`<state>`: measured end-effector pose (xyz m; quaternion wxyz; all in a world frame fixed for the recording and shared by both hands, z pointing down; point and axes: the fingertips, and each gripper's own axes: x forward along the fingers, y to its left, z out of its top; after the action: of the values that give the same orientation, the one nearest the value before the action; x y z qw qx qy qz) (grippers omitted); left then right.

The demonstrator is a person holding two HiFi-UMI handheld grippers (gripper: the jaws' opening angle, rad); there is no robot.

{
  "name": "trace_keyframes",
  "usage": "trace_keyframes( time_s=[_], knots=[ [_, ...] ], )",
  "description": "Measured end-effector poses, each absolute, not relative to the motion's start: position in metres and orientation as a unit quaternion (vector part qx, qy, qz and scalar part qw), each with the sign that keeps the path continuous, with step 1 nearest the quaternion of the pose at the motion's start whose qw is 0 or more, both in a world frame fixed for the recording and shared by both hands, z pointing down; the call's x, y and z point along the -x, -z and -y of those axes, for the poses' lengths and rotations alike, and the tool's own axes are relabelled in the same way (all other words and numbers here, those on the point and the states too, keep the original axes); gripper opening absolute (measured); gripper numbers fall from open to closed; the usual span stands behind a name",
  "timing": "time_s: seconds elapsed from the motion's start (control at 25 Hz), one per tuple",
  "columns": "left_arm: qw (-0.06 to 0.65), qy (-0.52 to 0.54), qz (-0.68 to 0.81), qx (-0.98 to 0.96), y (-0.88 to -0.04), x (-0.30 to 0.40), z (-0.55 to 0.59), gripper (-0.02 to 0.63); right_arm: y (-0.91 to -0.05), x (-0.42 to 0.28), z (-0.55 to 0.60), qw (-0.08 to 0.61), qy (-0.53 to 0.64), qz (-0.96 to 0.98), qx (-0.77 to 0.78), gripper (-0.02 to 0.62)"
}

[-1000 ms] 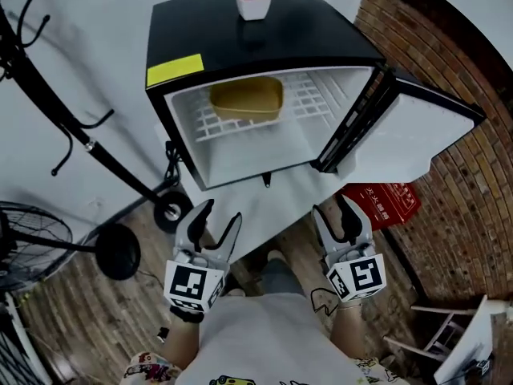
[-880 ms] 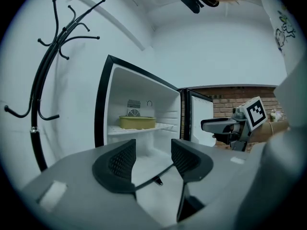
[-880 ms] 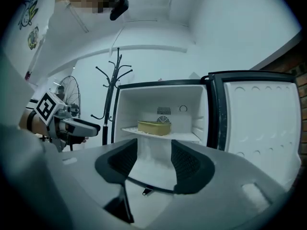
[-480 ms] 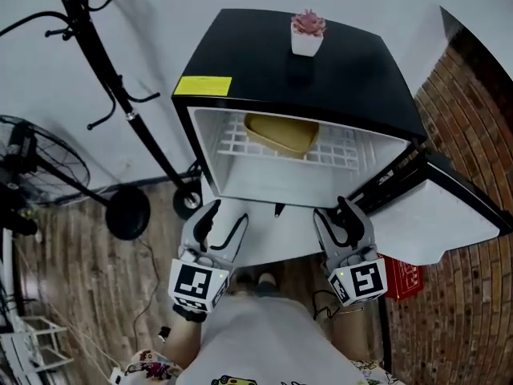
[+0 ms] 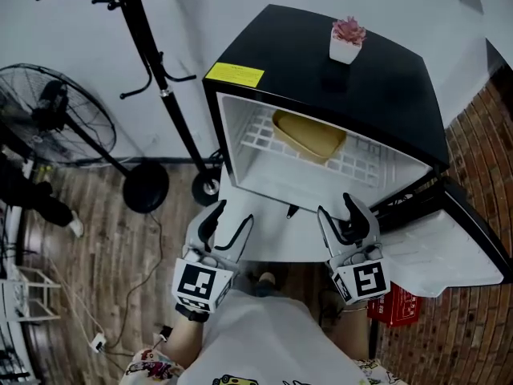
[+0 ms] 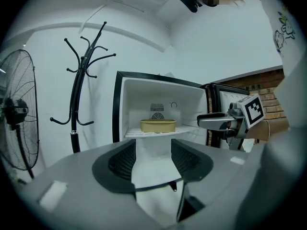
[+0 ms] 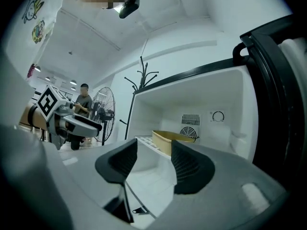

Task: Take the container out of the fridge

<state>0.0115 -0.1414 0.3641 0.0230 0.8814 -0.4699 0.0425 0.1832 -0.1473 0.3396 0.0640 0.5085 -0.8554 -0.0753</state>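
A tan oval container [image 5: 308, 137] rests on the white wire shelf of the open black mini fridge [image 5: 377, 95]. It also shows as the tan container [image 6: 158, 125] in the left gripper view and the tan container [image 7: 173, 140] in the right gripper view. My left gripper [image 5: 226, 223] hangs open and empty in front of the fridge, below its left side. My right gripper [image 5: 348, 216] is open and empty too, just below the fridge's front edge. Both stand well short of the container.
The fridge door [image 5: 457, 243] swings open to the right. A small potted plant [image 5: 346, 40] sits on the fridge top. A black coat stand [image 5: 156, 70] and a floor fan [image 5: 60, 119] stand at the left. A red box [image 5: 393, 305] lies on the floor at the right.
The view has shifted so the fridge sits further right and the fan and coat stand come into sight. Both grippers stay open and have edged closer to the fridge front.
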Motion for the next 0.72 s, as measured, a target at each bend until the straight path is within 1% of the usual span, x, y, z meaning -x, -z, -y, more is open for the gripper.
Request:
trace_keyframes(
  time_s=[0.16,0.48,0.72],
  knots=[
    [0.009,-0.034,0.464,-0.885,-0.363,-0.009,0.145,0.225,-0.339,-0.179,0.149,0.066,0.078,0.855,-0.508,0.216],
    [0.014,-0.028,0.454,-0.890,-0.360,-0.005,0.154,0.225,-0.337,-0.172,0.155,0.072,0.080,0.849,-0.516,0.216],
    [0.008,-0.017,0.449,-0.894,-0.358,-0.006,0.154,0.224,-0.338,-0.160,0.158,0.094,0.101,0.852,-0.506,0.216]
  ],
)
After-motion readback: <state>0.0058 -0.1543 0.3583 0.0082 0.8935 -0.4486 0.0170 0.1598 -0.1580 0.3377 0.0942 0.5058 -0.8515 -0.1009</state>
